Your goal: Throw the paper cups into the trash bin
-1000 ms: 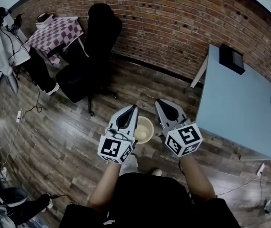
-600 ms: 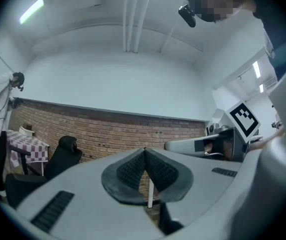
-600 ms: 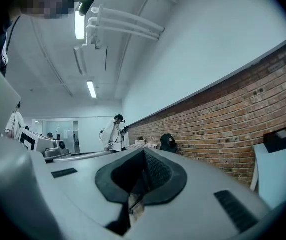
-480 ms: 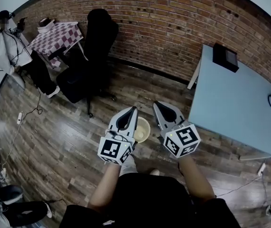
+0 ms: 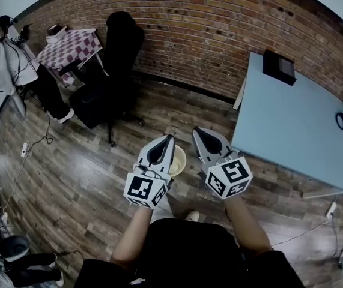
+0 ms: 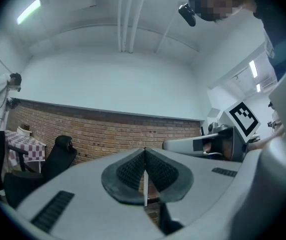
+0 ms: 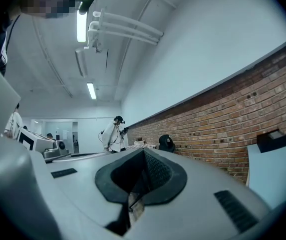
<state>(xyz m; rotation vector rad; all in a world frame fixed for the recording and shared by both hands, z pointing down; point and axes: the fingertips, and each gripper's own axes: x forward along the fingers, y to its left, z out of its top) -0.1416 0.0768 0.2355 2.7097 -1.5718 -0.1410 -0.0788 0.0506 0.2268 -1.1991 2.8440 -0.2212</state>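
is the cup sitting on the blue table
No, the left gripper holds the cup over the floor, apart from the table.

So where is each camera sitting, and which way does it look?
Head view: on the person's head, looking steeply down at the wooden floor; shows both arms, the left gripper pinching a round cream paper cup, the right gripper.
Left gripper view: on the left gripper, looking along its jaws toward the red brick wall; jaws shut on the cup's thin edge.
Right gripper view: on the right gripper, looking along its shut jaws beside that wall.
Shared: all three show the brick wall.
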